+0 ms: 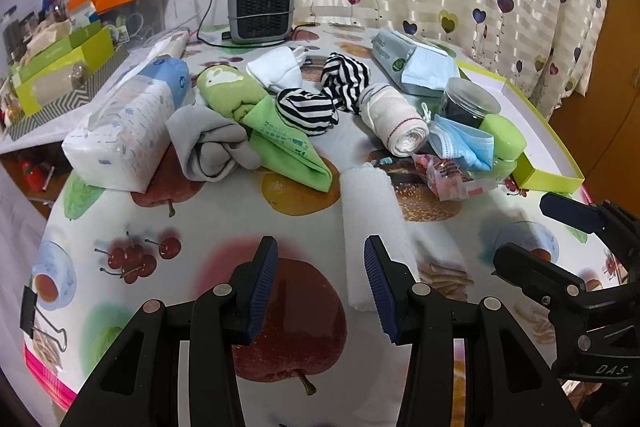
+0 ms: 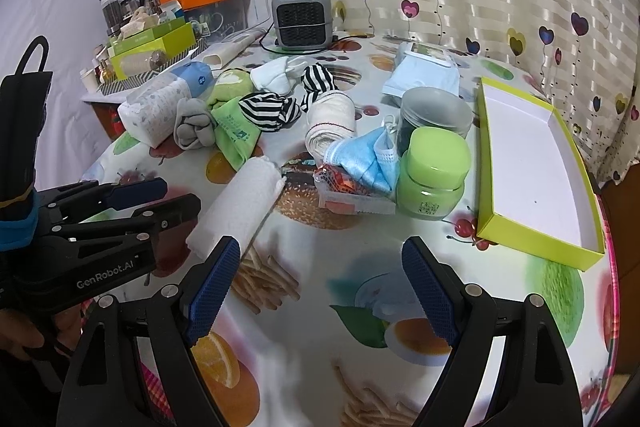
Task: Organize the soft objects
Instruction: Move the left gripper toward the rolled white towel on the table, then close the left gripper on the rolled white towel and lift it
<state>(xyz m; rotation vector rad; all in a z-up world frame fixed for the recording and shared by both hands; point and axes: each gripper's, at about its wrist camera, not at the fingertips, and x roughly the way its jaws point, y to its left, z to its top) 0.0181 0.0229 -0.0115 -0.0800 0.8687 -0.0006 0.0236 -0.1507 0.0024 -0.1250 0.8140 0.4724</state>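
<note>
Glossy printed oilcloth covers the surface; the rolled white towel looks fluffy cloth, the green jar smooth plastic.

Two striped socks, two jars, one box.

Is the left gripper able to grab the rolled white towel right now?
Probably yes. The left gripper is open, and the white towel lies just ahead beside its right finger, with only bare tablecloth between.

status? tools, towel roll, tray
Left tool open, empty, just left of white towel roll. Right tool open, empty, over bare tablecloth. Green tray empty. Green jar and blue mask sit between roll and tray.
</note>
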